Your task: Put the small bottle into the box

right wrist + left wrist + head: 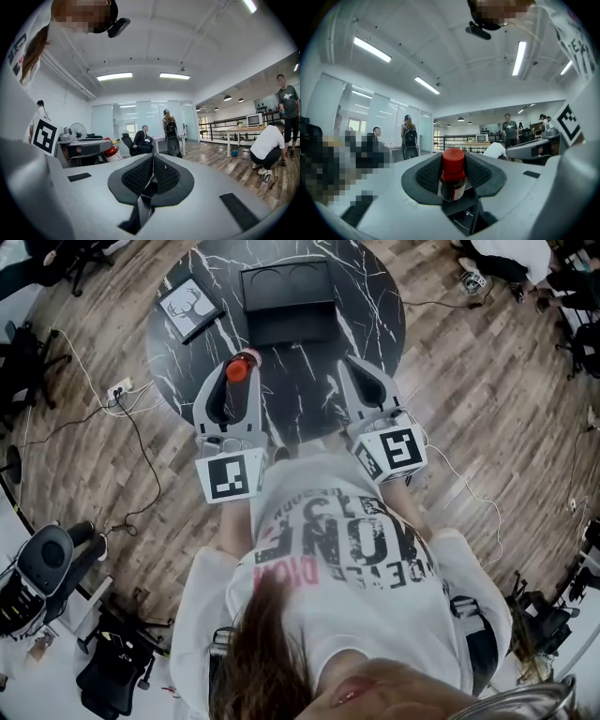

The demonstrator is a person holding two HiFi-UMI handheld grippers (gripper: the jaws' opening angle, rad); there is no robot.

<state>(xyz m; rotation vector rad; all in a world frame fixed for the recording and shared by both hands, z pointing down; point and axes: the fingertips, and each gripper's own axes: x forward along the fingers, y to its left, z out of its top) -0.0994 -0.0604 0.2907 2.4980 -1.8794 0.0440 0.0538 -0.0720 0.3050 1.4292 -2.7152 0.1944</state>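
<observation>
Ribbed black fingers (427, 174) pinch the cylindrical, red-capped small bottle (453, 180)

The box (287, 301) sits on the table (375, 320), a frame (189, 308) left of it.

- Round black marble-patterned table (375, 324) at 12 o'clock in the head view, on a wood-plank floor (487, 399).
- Framed deer picture (189, 308) flat on the tabletop, at its 10 o'clock edge.
- White power strip (119, 390) on the floor at the table's 8 o'clock, cables trailing from it.
- Office chair (42, 559) at 8 o'clock.
- Standing person with backpack (409, 138), far off.
- Crouching person in white shirt (267, 143) at 3 o'clock in the right gripper view.
</observation>
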